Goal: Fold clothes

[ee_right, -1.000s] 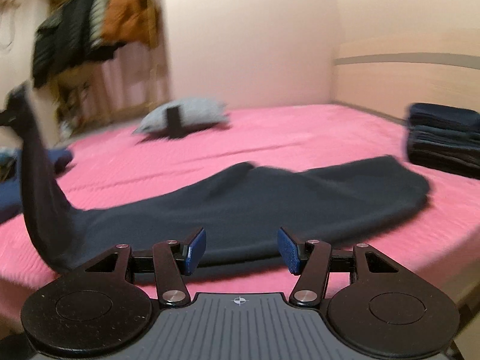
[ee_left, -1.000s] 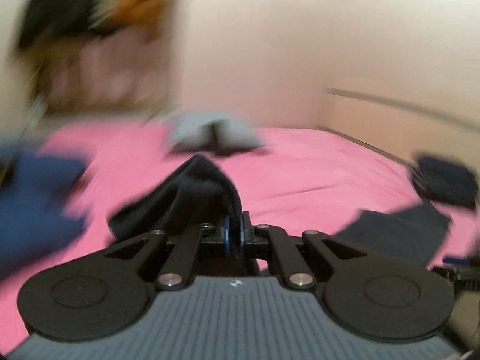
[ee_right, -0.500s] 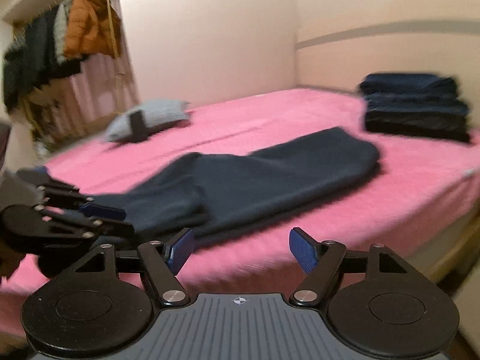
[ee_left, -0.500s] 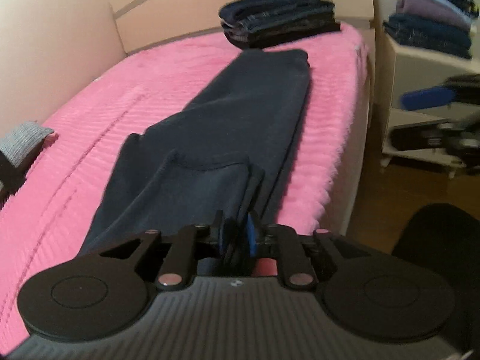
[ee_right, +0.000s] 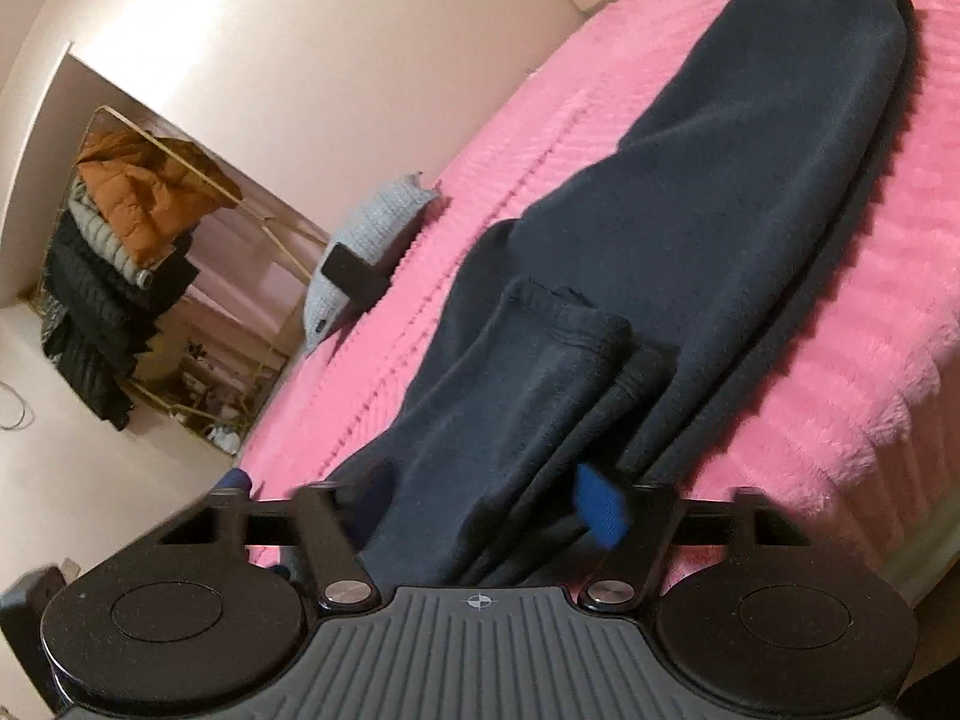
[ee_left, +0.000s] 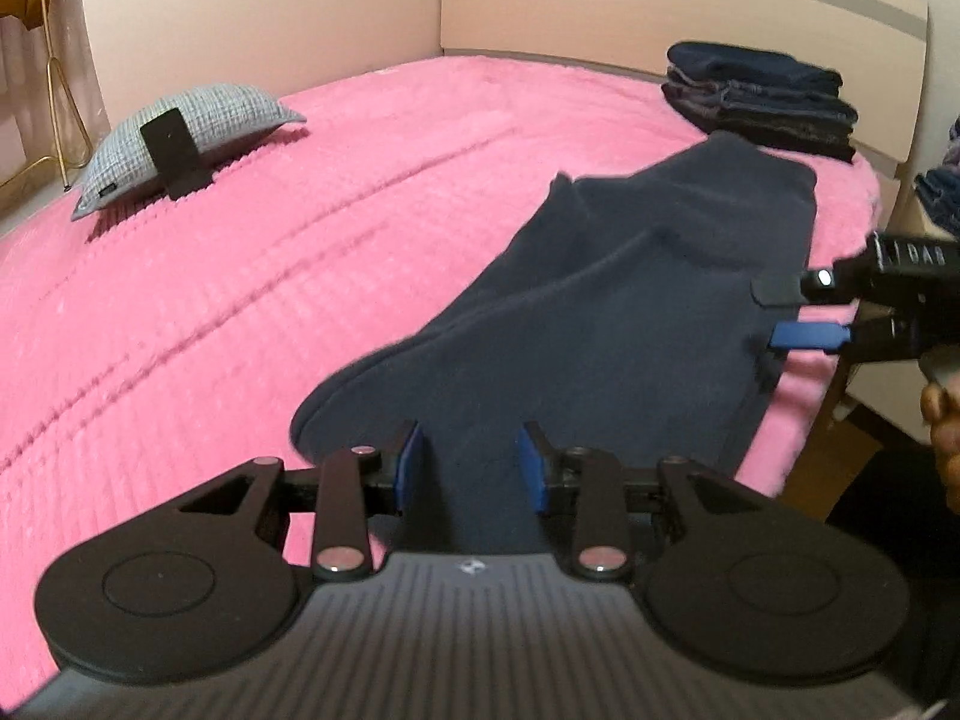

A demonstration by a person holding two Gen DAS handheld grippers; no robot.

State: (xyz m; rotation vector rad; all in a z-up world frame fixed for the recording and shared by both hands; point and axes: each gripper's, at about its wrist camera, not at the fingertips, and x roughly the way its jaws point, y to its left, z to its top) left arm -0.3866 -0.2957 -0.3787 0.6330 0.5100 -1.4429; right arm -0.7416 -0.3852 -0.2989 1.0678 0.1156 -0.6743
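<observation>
Left wrist view gave us our left gripper low over the near edge of the bed, its blue pads spread apart with nothing pinched; the dark navy garment lay under and between them, and we could not tell whether the pads touched the cloth. From there the garment stretched away in a long strip across the pink bedspread, running close along the bed's right-hand edge toward the headboard. At the right of that view our right gripper reached in sideways at the garment's edge, one black finger above and one blue pad below, with a gap between them. The right wrist view showed the same gripper spread wide around a bunched, folded-over end of the garment, cloth filling the gap; the blue pad on one side was blurred, and we could not tell whether it pressed the fabric. Beyond the garment's far end sat a stack of folded dark clothes, just beside the headboard. Well apart, on the far left of the bedspread, lay a grey checked pillow with a black strap across it. A rack of hanging jackets stood past the bed.
</observation>
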